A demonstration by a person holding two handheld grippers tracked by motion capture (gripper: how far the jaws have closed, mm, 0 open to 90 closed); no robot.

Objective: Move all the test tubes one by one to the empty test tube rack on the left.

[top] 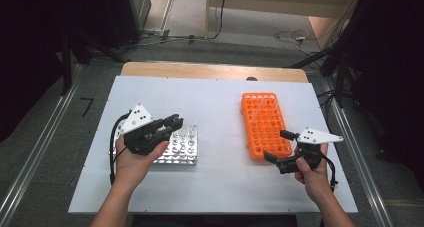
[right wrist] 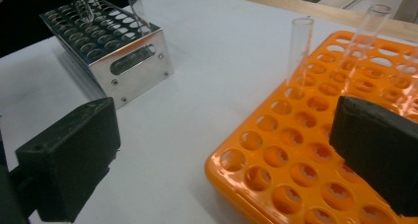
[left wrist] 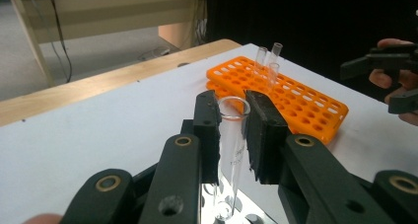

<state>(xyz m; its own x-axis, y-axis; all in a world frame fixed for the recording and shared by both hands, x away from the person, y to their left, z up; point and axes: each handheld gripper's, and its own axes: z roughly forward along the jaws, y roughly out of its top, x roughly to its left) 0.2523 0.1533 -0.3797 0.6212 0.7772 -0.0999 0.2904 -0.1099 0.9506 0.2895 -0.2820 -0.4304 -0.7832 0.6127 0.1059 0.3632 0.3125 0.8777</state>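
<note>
1. At the white table's (top: 220, 182) left side, the left gripper (left wrist: 231, 130) clamps a clear glass test tube (left wrist: 230, 150) upright between its pads, over the shiny steel rack (top: 182, 147).
2. Right of centre lies the orange plastic rack (top: 264, 124), with three tubes at its far end.
3. Nearby, the right gripper (top: 280, 146) gapes wide, holding nothing.

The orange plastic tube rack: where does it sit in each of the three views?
High view: orange plastic tube rack, right of centre on the white table.
Left gripper view: upper middle to right, beyond the jaws.
Right gripper view: lower right.
Shared landmark: the shiny metal rack.
</note>
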